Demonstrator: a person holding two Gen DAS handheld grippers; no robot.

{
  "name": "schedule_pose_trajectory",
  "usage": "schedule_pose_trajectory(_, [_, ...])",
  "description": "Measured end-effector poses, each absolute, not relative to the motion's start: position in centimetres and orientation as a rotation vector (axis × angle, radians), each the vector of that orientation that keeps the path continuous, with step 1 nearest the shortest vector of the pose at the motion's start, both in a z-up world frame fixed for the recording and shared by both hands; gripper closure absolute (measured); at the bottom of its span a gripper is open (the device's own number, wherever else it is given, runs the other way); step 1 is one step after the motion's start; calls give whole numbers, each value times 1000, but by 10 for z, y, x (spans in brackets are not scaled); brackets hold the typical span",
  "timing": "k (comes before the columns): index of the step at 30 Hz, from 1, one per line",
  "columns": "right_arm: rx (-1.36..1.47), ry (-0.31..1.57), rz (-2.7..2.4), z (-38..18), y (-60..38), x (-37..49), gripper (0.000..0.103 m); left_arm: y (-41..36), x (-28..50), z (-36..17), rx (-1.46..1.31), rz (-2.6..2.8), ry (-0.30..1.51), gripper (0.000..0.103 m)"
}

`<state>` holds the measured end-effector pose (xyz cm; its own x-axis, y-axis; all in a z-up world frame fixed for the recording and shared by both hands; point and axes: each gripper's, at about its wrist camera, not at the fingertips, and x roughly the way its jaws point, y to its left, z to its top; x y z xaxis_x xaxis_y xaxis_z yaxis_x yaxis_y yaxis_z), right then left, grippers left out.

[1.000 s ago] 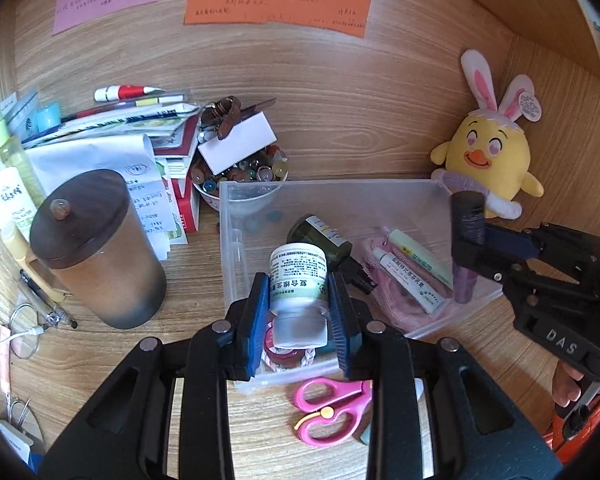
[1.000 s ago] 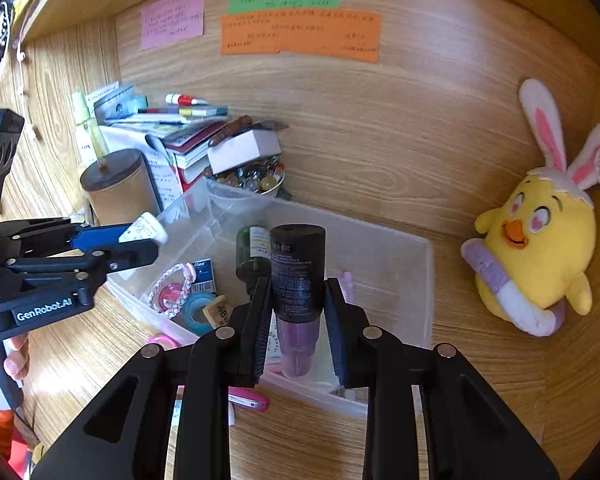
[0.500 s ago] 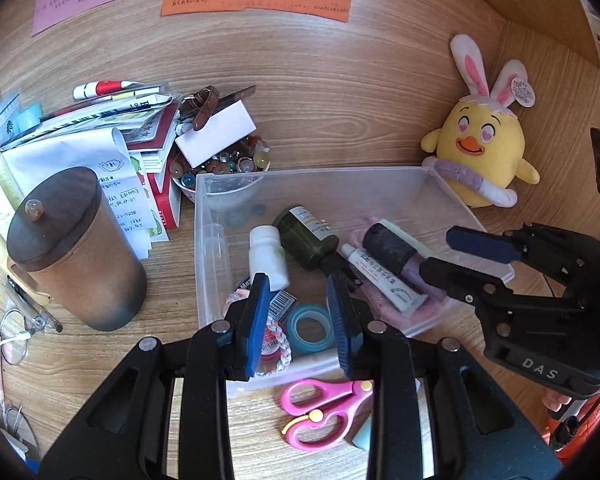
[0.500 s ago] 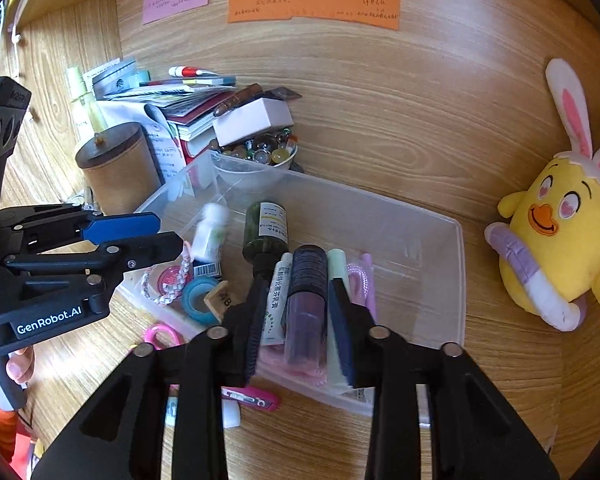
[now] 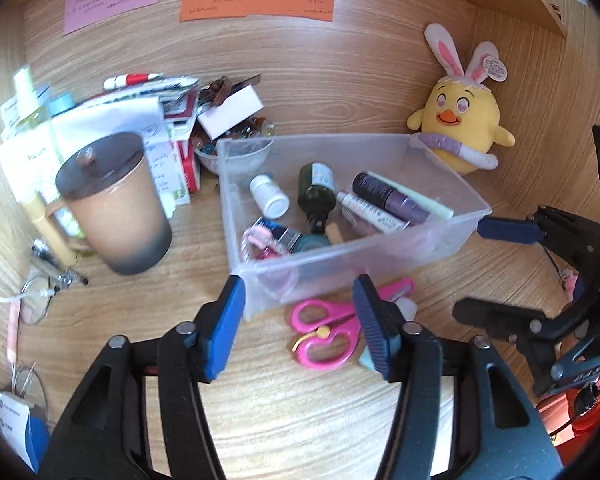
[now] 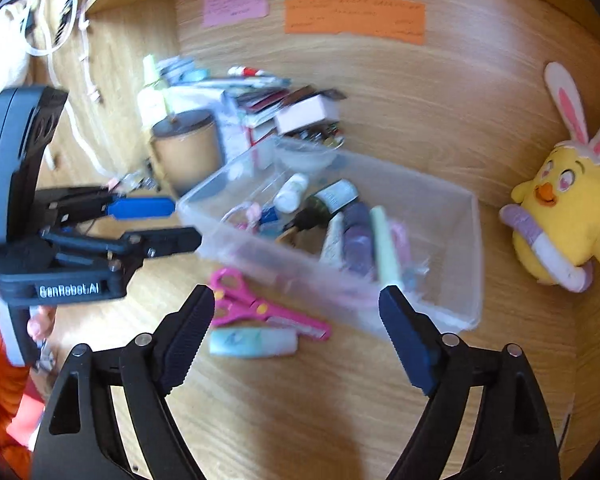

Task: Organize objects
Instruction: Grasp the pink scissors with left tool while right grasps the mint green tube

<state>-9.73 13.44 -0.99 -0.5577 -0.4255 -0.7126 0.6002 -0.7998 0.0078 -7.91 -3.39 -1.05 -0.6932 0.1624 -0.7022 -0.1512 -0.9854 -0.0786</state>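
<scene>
Gaping empty: left gripper (image 5: 300, 312), right gripper (image 6: 296, 320); bin (image 5: 380, 256) holds perhaps two bottles.

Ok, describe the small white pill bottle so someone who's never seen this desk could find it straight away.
Find the clear plastic storage bin in the middle of the wooden desk. Inside it, towards its left end, lies a small white plastic pill bottle on its side, next to a dark green glass bottle. It is the only all-white, stubby container there; the tubes to its right are long and slim.
</scene>
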Motion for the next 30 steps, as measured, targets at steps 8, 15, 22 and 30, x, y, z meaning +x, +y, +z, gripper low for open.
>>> schedule_pose_trajectory(8, [1161,436,-2196,-68,96,-107,20,-46,-73,-57,-1355,2665,-78,44])
schedule_pose_trajectory(15, [1174,436,-2218,-76,93,-114,22,-42,-82,-68,-1409,2625,-50,44])
schedule_pose_trajectory(22, [1141,442,-2267,-74,104,-107,31,-31,-88,-70,-1381,2574,-8,75])
schedule_pose_trajectory(30, [1142,355,-2327,-63,144,-98,31,-23,-61,-70,-1366,2544,25,89])
